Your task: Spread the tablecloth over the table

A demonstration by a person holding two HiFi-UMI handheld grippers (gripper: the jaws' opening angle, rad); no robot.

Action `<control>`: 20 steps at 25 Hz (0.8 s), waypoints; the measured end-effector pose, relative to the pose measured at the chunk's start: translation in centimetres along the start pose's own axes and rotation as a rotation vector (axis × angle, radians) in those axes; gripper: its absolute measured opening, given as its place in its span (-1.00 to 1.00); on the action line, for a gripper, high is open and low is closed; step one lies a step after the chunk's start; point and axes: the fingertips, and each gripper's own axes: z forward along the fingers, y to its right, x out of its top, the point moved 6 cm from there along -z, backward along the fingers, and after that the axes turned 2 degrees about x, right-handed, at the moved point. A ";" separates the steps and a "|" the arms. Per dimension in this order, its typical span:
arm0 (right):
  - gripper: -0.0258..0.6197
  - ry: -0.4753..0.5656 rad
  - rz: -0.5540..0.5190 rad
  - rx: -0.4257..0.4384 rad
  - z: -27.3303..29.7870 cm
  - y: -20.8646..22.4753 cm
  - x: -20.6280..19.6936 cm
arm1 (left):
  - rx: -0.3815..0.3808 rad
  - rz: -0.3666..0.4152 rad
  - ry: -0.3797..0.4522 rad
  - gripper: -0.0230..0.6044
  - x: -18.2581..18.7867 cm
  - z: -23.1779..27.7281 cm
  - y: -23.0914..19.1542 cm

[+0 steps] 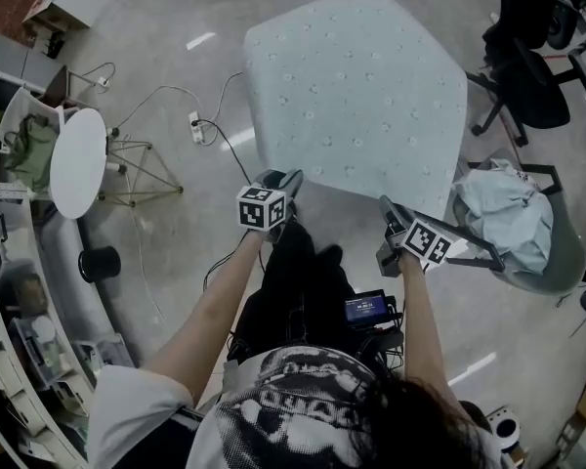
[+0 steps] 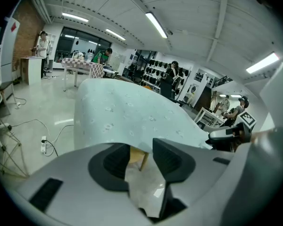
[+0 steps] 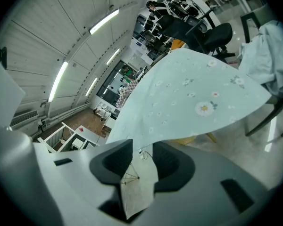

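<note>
A pale blue tablecloth (image 1: 356, 86) with small flowers lies draped over the table, and its near edge hangs in front of me. My left gripper (image 1: 281, 180) sits at the cloth's near left corner. In the left gripper view the cloth (image 2: 132, 117) ends just beyond my left gripper (image 2: 140, 149), which is open and not pressing on it. A wooden table leg (image 2: 143, 160) shows under the hem. My right gripper (image 1: 387, 207) is at the near right edge. In the right gripper view the cloth (image 3: 193, 93) hangs free past my right gripper (image 3: 142, 157), which is open with only floor between its pads.
A black office chair (image 1: 527, 66) stands at the table's right. A grey chair (image 1: 566, 252) holding a bundled pale cloth (image 1: 508, 213) is next to my right hand. A round white side table (image 1: 78, 159), a power strip with cables (image 1: 195, 125) and a black bin (image 1: 100, 262) are on the left.
</note>
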 end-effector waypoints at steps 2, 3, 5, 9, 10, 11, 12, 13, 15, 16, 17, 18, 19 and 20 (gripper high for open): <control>-0.54 -0.002 -0.010 -0.002 -0.6 -0.2 -0.4 | -0.007 0.029 -0.034 -0.46 -1.0 -0.8 0.4; -0.54 -0.004 -0.015 -0.002 -0.9 -0.3 -0.7 | -0.013 0.056 -0.055 -0.46 -1.6 -1.2 0.7; -0.54 -0.003 -0.027 -0.001 -1.7 -0.4 -1.0 | -0.031 0.111 -0.090 -0.46 -2.7 -2.0 1.4; -0.54 0.036 -0.038 0.017 -3.4 -0.9 -0.6 | -0.070 0.168 -0.095 -0.46 -2.9 -3.3 3.3; -0.54 0.048 -0.043 0.025 -3.7 -1.3 -0.3 | -0.078 0.182 -0.089 -0.46 -2.6 -3.6 3.8; -0.54 0.059 -0.051 0.033 -4.0 -1.7 -0.1 | -0.085 0.196 -0.082 -0.46 -2.1 -4.0 4.2; -0.54 0.068 -0.063 0.042 -4.2 -2.1 0.2 | -0.092 0.207 -0.073 -0.46 -1.6 -4.3 4.7; -0.54 0.075 -0.080 0.049 -4.3 -2.6 0.4 | -0.099 0.215 -0.062 -0.46 -1.1 -4.7 5.1; -0.54 0.086 -0.123 0.062 -4.7 -3.6 0.9 | -0.112 0.213 -0.035 -0.46 0.2 -5.5 6.0; -0.54 0.091 -0.145 0.068 -5.0 -4.3 1.1 | -0.117 0.207 -0.020 -0.46 0.8 -6.1 6.4; -0.54 0.097 -0.165 0.074 -5.1 -5.1 1.3 | -0.121 0.199 -0.007 -0.46 1.5 -6.6 6.8; -0.54 0.105 -0.183 0.081 -5.3 -5.9 1.5 | -0.124 0.194 0.005 -0.46 2.2 -7.2 7.1; -0.54 0.112 -0.198 0.088 -5.4 -6.6 1.7 | -0.127 0.192 0.015 -0.46 2.8 -7.8 7.3; -0.54 0.118 -0.211 0.095 -5.5 -7.3 1.7 | -0.128 0.193 0.023 -0.46 3.3 -8.4 7.5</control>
